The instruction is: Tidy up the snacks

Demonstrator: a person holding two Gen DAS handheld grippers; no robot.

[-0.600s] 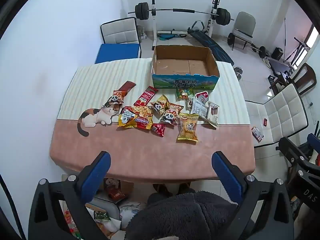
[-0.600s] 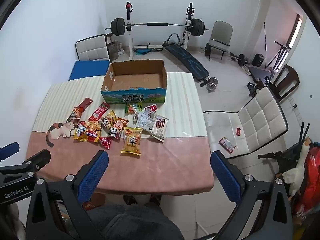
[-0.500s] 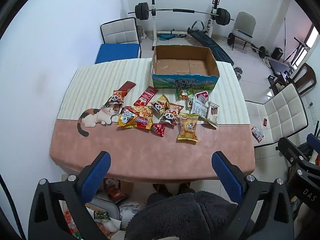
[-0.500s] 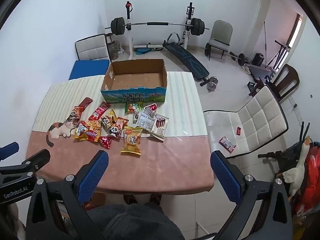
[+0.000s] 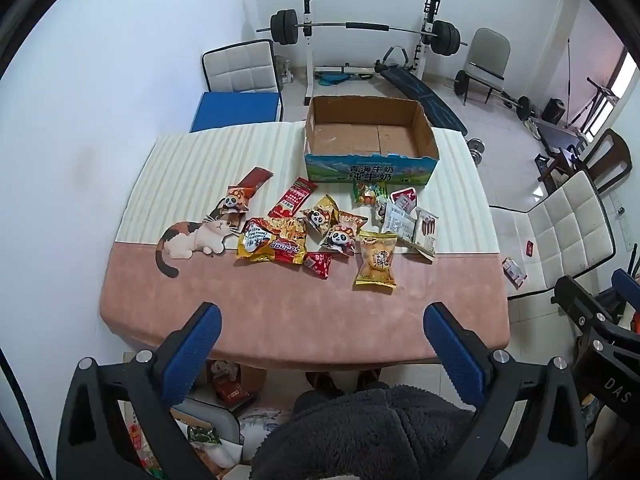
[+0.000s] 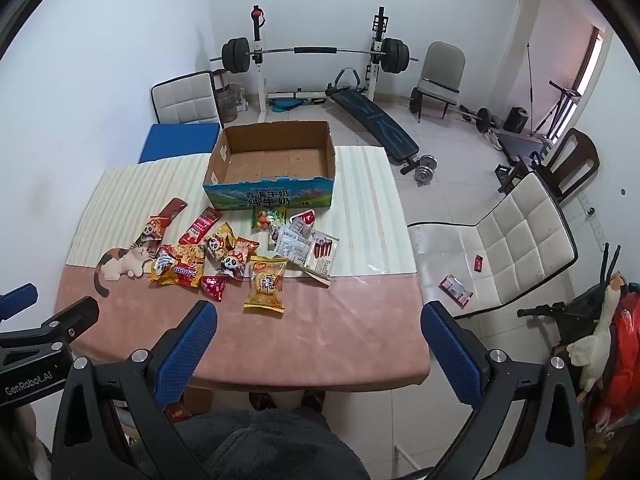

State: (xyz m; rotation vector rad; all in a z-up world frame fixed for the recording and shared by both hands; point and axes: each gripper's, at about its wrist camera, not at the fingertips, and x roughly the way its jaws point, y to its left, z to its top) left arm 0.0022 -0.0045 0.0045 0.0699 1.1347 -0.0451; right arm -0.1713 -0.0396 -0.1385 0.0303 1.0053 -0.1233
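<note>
Change: nothing has shifted in the last half second; your 2 grippers hang where they were and every packet lies as it did, so EARLIER frames and this one match.
Meaning: you have not started sorting; I judge the task at its very beginning.
Left gripper (image 5: 322, 334): jaws wide apart, nothing between them, held above the table's near edge and tilted down toward it.
Right gripper (image 6: 318, 332): jaws wide apart too, empty, over the near edge toward the near right corner.
Box (image 6: 272, 170): open cardboard box at the far edge of the table (image 6: 340, 340), roughly mid-width, and empty (bare brown floor shows).
Snacks: a loose cluster just in front of the box, spreading toward the left edge, about mid-depth on the table.
Nearest packet: the yellow pack (image 5: 376, 262) lies closest to you, on the pink part of the cloth, clear of the others on its near side.
Left end: a brown bar (image 5: 256, 179) and a panda pack (image 5: 234, 200) sit furthest toward the left edge, touching the cat print.
Right end: white packs (image 6: 308, 246) overlap one another, so you may lift 2 at once.
Next, as I judge it: reach for the yellow pack first, since it is free to grip, then carry it to the box.
</note>
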